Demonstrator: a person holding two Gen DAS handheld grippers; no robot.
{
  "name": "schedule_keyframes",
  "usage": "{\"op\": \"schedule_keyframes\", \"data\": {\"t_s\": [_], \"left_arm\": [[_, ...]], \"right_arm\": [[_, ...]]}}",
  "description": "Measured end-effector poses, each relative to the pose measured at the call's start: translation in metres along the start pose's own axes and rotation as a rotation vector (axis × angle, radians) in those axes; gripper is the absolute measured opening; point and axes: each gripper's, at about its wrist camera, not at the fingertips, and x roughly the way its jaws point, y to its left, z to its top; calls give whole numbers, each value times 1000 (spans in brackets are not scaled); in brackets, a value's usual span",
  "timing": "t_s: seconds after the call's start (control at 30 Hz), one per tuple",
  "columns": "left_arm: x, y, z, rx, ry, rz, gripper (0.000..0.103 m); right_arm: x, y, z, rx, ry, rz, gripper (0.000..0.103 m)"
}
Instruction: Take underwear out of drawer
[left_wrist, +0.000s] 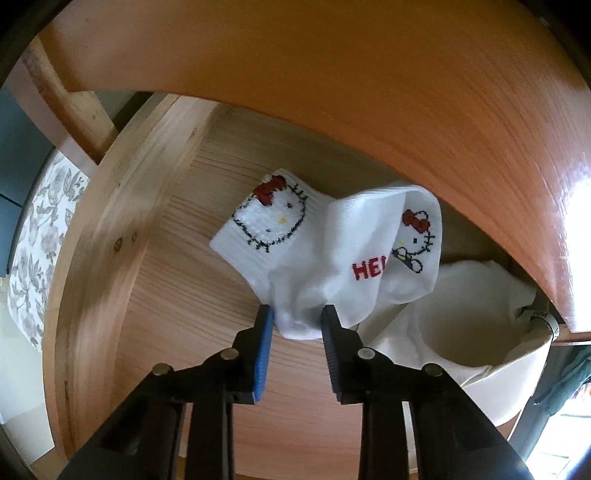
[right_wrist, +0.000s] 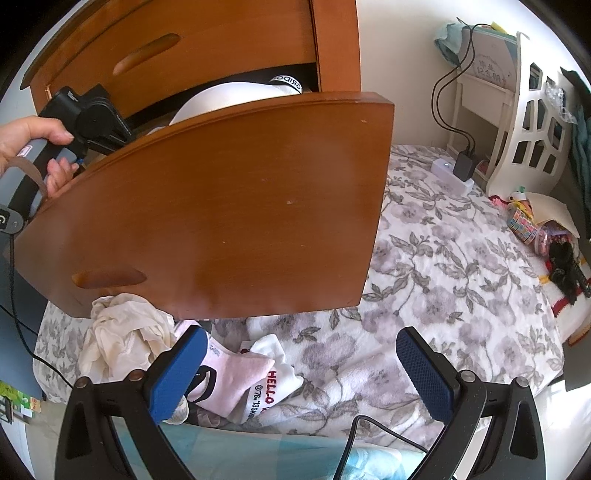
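Observation:
Inside the open wooden drawer (left_wrist: 122, 236), my left gripper (left_wrist: 297, 314) is shut on the toe end of a white Hello Kitty sock pair (left_wrist: 314, 251), bunched between its blue pads. A white undergarment (left_wrist: 458, 314) with a small label lies to the right, partly under the cabinet front above. In the right wrist view a hand holds the left gripper's body (right_wrist: 88, 118) at the drawer; its fingers are hidden behind the drawer front (right_wrist: 221, 206). White underwear (right_wrist: 236, 96) with a black waistband shows over that front. My right gripper (right_wrist: 300, 334) hangs open above the bed, holding nothing.
On the floral bedspread (right_wrist: 443, 266) under the drawer lie a cream garment (right_wrist: 122, 332), pink and white socks (right_wrist: 255, 380). A charger and cable (right_wrist: 461, 162), a white bedside table (right_wrist: 484, 99), a white headboard (right_wrist: 535, 110) and toys (right_wrist: 539, 229) sit at the right.

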Motion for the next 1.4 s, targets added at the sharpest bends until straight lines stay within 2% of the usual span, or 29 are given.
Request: {"op": "schedule_keyframes", "data": {"t_s": [0.27,0.43,0.83,1.13,1.4], "left_arm": [[12,2,0,-20,6,-17,11],[17,6,1,-26,7,-29,8],[-13,9,-2,19,-28,-86,7],[-50,28,-24,46,-63,-189,6],[-90,50,-54,54,-119,-352,6]], "right_arm": [[0,-2,0,12,-2,9,103],[0,-3,-1,21,-3,14,103],[0,-3,-1,25,-10,10,103],[-4,-1,-1,18,-19,-8,103],[-7,2,-2,5,-26,-22,103]]}}
